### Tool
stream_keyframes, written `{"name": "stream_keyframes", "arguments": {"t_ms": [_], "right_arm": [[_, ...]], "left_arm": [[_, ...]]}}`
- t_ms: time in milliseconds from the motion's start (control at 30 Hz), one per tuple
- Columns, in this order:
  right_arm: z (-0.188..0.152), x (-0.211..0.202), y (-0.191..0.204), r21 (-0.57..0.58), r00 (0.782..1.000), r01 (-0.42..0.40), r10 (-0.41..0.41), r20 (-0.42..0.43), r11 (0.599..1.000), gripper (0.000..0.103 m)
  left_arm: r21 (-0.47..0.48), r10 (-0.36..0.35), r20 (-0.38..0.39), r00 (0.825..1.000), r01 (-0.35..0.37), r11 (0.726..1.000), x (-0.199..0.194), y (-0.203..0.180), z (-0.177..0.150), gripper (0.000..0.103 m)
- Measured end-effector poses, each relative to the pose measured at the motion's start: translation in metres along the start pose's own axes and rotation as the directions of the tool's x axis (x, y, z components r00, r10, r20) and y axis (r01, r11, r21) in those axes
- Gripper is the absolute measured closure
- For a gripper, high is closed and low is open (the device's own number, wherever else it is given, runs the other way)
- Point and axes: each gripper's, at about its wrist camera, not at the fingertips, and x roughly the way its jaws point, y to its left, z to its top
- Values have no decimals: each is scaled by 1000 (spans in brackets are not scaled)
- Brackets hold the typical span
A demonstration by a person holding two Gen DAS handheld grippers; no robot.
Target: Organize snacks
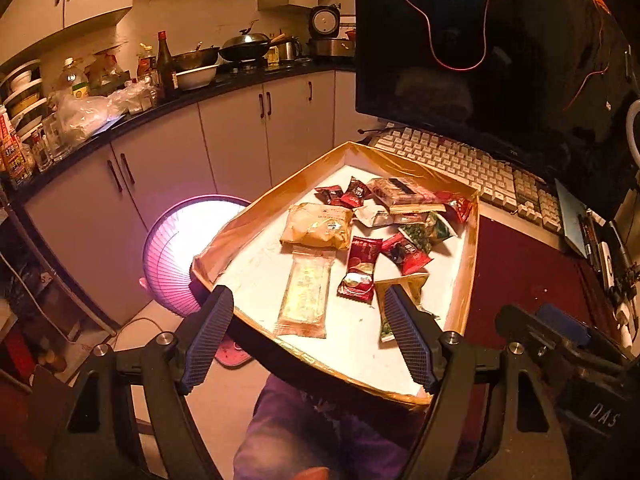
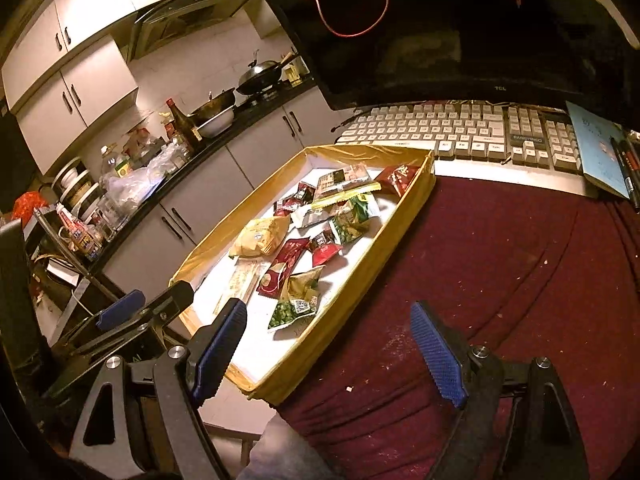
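My left hand-held gripper (image 1: 308, 340) is spread wide, holding nothing, above the near end of the tray (image 1: 468, 280). My right hand-held gripper (image 2: 332, 350) is likewise spread, over the tray's near corner and the red cloth (image 2: 500, 280). The snack packets (image 1: 360, 232) lie scattered inside the gold-walled tray. Beyond it sits the keyboard (image 2: 460, 128) on the bench.

Each hand-held gripper (image 1: 310, 312) has black arms, 2 ribbed blue finger pads (image 2: 438, 354) and silver screws (image 1: 450, 336).
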Motion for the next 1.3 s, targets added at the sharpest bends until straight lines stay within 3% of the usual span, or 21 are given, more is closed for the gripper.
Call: {"name": "stream_keyframes", "arguments": {"t_ms": [300, 1300], "right_arm": [[-2, 5, 11, -40, 999, -32, 32, -21, 999, 18], [0, 14, 37, -100, 1000, -7, 6, -14, 995, 18]], "left_arm": [[-3, 14, -14, 1000, -14, 1000, 3, 3, -4, 25], [-6, 29, -36, 999, -29, 1000, 11, 24, -7, 25]]}}
